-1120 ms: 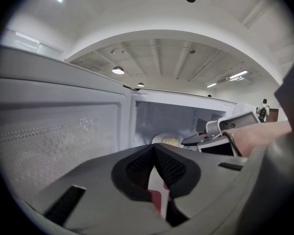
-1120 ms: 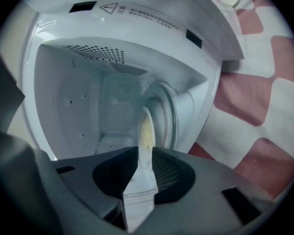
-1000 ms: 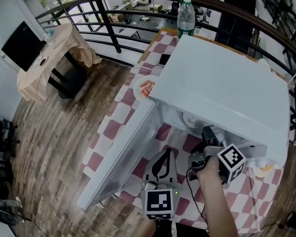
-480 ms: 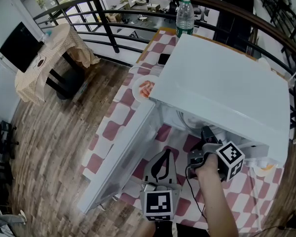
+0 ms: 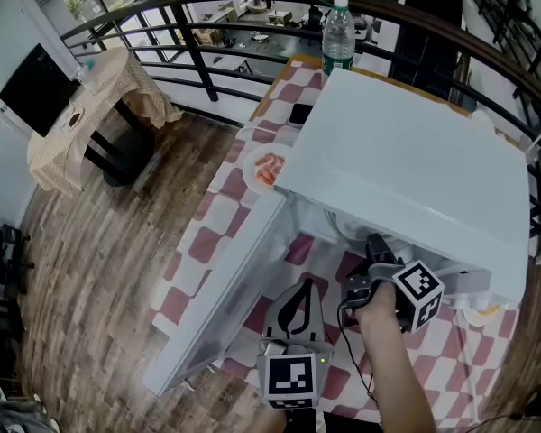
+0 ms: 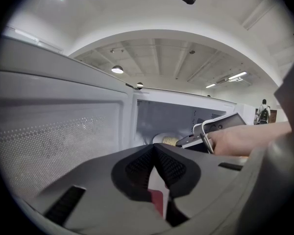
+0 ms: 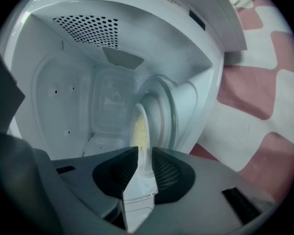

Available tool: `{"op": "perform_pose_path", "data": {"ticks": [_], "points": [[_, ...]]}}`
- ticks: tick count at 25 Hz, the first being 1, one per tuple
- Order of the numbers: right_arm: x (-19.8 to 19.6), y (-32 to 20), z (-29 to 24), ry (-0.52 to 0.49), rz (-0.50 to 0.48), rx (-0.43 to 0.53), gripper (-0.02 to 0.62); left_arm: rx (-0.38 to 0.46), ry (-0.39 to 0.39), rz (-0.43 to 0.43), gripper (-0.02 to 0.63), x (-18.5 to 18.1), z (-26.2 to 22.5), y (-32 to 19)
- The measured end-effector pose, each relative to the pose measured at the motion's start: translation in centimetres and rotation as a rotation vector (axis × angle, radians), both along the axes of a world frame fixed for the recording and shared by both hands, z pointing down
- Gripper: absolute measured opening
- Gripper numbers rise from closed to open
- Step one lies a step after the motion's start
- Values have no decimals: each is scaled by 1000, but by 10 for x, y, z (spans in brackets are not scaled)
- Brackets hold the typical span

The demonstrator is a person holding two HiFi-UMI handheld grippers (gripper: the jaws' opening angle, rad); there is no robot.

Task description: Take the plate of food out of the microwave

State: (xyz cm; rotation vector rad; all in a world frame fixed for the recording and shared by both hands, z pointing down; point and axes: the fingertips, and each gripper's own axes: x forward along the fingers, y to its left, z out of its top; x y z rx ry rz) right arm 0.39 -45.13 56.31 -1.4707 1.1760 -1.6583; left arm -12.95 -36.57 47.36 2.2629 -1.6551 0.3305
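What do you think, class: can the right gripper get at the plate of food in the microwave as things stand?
Probably yes. The microwave door stands wide open, nothing lies before the plate, and the right gripper is at the cavity mouth, its jaws seemingly closed on the plate's rim.

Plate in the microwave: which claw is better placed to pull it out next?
Right. The right claw grips the plate inside the microwave; the left claw is shut, empty, outside.

Mezzanine lounge: curved railing point(image 5: 198, 57), wood floor point(image 5: 99, 242), checked tablecloth point(image 5: 206, 242).
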Motion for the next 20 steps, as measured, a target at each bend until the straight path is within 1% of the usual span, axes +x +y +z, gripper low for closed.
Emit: {"op": "perform_pose_path", "data": {"ticks": [7, 8, 9, 10, 15, 17, 18, 20], "points": [[2, -6, -1, -9, 10, 10, 109, -3, -5, 2, 14, -1, 1, -1], [3, -7, -1, -12, 16, 13, 101, -5, -7, 2, 14, -1, 2, -1], [3, -7, -2, -17, 22, 17, 70, -5, -7, 3, 14, -1, 2, -1], [3, -6, -2, -21, 26, 21, 57, -3, -7, 3, 14, -1, 2, -1], [4, -5, -2, -21, 33, 29, 49, 37, -9, 9, 15, -2, 4, 0], [4, -5, 1, -15, 33, 21, 39, 23, -8, 6, 14, -3, 6, 1], [4, -4, 1, -12, 34, 18, 15, 11, -6, 4, 14, -3, 7, 2], [5, -3, 2, -8, 37, 20, 15, -6, -4, 4, 14, -4, 8, 3]]}}
